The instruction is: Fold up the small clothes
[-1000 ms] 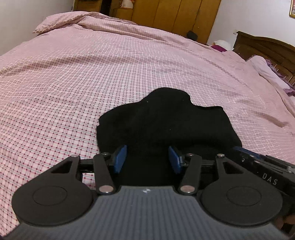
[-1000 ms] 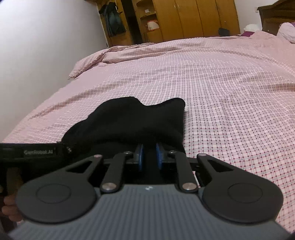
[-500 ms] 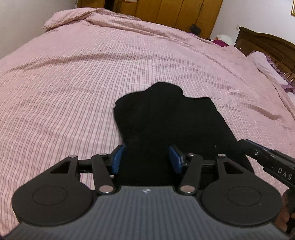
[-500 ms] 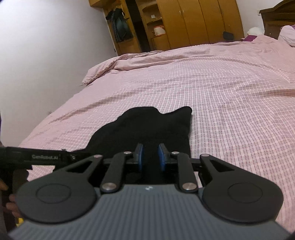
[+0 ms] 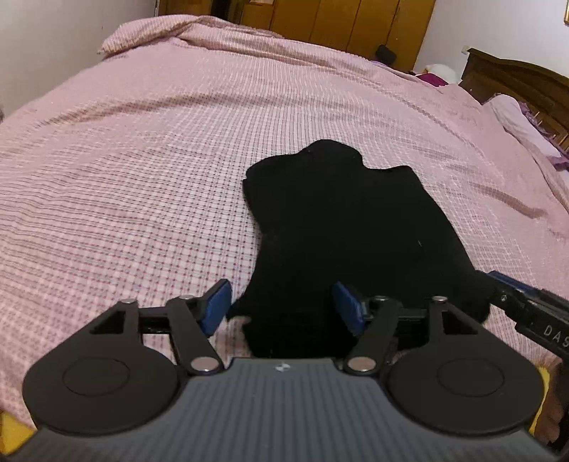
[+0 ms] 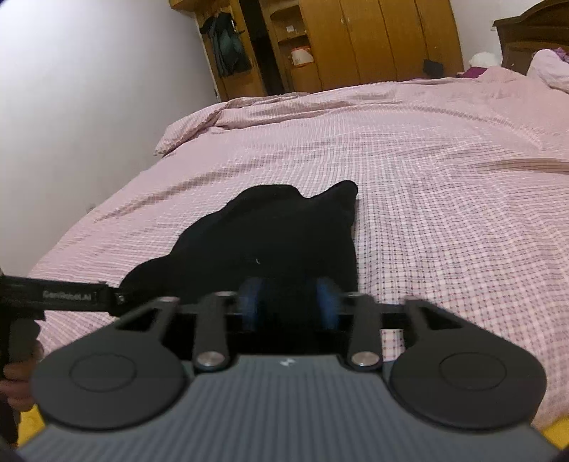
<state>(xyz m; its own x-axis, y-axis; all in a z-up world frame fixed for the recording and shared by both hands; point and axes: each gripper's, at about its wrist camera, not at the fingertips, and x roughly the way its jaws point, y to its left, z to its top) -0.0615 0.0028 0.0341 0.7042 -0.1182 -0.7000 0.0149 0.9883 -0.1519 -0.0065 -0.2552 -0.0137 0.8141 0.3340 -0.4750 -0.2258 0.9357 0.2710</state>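
Observation:
A black garment [image 5: 341, 227] lies flat on the pink checked bed cover [image 5: 142, 177], its near hem toward me. My left gripper [image 5: 282, 307] hovers over that hem. Its jaws are opening, the cloth lies between the blue pads [image 5: 217, 305], and they do not press on it. In the right wrist view the same garment [image 6: 277, 227] runs under my right gripper [image 6: 288, 302]. Its blurred blue pads [image 6: 249, 302] are parting, with cloth between them and no grip on it. Each gripper shows at the edge of the other's view: right gripper [image 5: 526, 312], left gripper [image 6: 71, 295].
The bed cover [image 6: 444, 213] spreads wide around the garment, bunched at its far end [image 5: 170, 32]. A wooden wardrobe [image 6: 373, 42] stands beyond the bed, a dark headboard [image 5: 515, 74] and a pillow [image 5: 515, 117] at the right, and a white wall [image 6: 89, 106] at the left.
Both grippers have drawn back and up from the garment. The right jaws went from almost shut on the cloth to apart. The left jaws have spread wider, and the garment now lies flat.

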